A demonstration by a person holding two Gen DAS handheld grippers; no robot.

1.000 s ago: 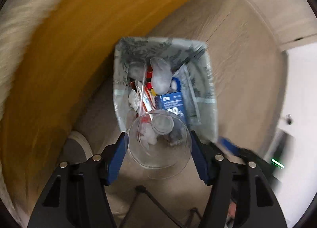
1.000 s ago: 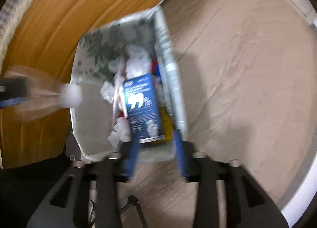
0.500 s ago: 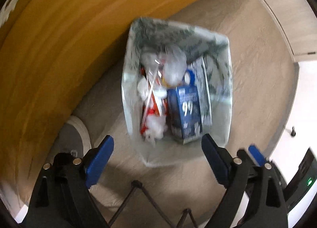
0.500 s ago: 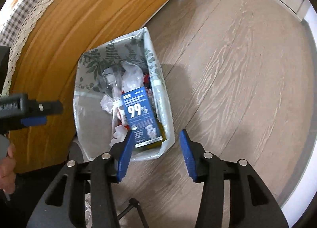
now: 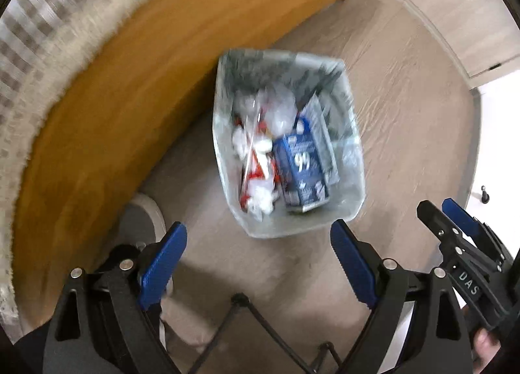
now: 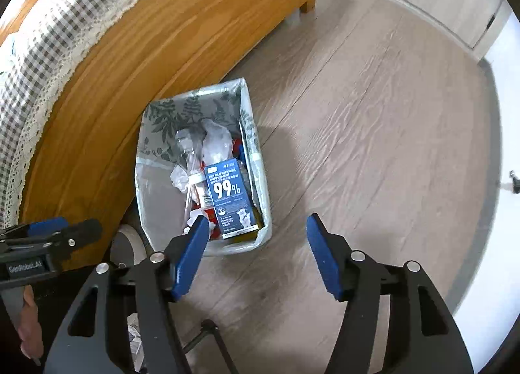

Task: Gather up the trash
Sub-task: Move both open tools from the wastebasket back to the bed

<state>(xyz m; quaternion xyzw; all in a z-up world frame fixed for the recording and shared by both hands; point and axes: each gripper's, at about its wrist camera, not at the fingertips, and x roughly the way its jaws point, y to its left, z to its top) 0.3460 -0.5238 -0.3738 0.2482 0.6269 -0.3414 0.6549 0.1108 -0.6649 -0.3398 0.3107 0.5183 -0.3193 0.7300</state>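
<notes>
Beside the wooden bed frame, the lined bin holds the blue carton and wrappers; left gripper spread and empty, right gripper opening, empty.

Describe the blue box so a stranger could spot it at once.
Find the wooden bed frame; a bin lined with a leaf-print bag stands on the floor against it. Inside, on the side away from the frame, lies the blue box. It alone is flat, dark blue, and printed with a large white "99%", among crumpled white and clear trash.

Wooden bed frame on pale plank floor
</notes>
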